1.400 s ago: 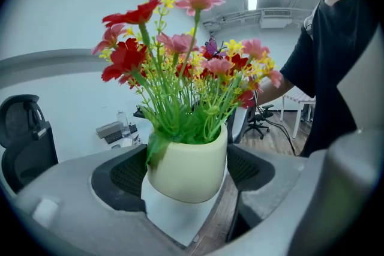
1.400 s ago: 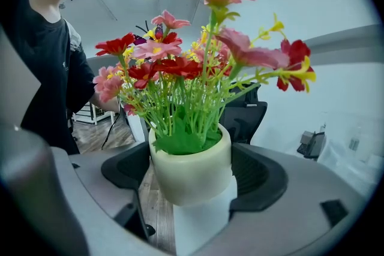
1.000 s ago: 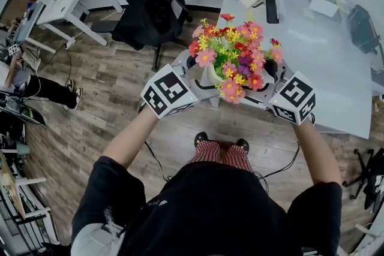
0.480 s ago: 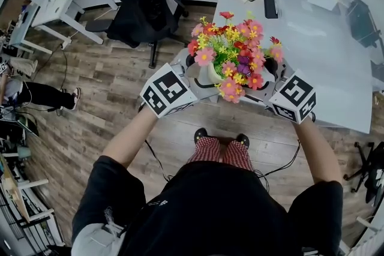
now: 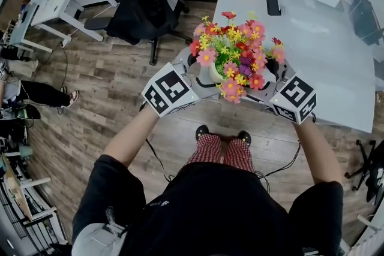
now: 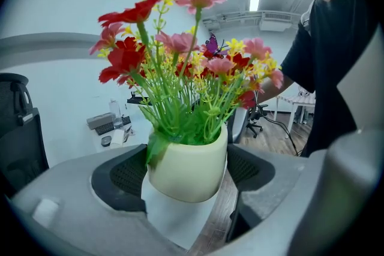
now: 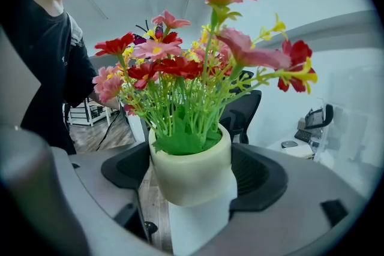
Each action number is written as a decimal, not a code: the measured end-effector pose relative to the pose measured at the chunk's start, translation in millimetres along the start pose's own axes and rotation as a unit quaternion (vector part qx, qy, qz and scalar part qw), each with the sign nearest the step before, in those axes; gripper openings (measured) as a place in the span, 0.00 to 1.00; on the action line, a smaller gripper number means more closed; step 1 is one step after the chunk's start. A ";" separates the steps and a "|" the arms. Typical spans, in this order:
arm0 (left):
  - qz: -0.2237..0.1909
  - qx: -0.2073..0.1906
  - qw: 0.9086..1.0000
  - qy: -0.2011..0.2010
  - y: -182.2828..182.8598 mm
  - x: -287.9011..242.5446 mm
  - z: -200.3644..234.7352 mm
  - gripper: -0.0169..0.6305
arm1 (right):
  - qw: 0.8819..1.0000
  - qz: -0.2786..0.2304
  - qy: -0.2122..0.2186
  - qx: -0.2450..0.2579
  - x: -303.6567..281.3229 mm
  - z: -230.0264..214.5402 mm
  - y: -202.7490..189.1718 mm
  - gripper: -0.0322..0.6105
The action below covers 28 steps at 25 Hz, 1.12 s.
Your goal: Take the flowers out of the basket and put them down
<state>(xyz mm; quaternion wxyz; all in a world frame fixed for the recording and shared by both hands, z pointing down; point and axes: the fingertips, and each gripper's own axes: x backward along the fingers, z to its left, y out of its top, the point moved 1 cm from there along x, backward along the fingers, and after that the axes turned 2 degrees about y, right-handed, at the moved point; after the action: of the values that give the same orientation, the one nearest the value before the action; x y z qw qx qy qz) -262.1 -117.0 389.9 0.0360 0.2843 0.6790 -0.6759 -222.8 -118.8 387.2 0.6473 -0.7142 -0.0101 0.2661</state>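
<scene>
Cream pot [image 7: 191, 177], flowers [image 5: 234, 60] — pink, red, yellow, purple

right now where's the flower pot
Centre of the head view: the pot is held in the air between the left gripper and right gripper, above the near left corner of the desk.

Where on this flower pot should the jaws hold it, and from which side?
Hold the cream flower pot by its rounded wall below the rim, coming in level from the side. The flowers spread wide above, blocking a top approach. The left gripper and right gripper clamp it so, from opposite sides.
</scene>
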 end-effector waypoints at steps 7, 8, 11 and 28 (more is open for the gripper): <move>0.009 -0.001 1.000 -0.005 -7.4 -7.0 5.6 0.66 | 1.000 0.004 -0.002 -0.005 -5.7 -6.5 -8.2 0.71; 0.010 0.000 1.000 -0.006 -8.8 -8.1 6.3 0.66 | 1.000 0.005 -0.003 -0.006 -6.7 -7.5 -9.6 0.71; 0.011 0.002 1.000 -0.009 -12.4 -10.9 8.6 0.66 | 1.000 0.007 -0.003 -0.007 -9.1 -10.0 -13.0 0.71; 0.023 -0.001 0.999 -0.021 -30.5 -27.4 12.3 0.66 | 1.000 0.019 -0.015 -0.014 -16.3 -18.1 -34.5 0.71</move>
<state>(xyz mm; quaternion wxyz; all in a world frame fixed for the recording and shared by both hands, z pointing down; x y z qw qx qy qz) -256.5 -135.5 428.1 0.0667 0.2855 0.6722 -0.6799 -218.2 -135.7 425.6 0.6318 -0.7194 -0.0102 0.2885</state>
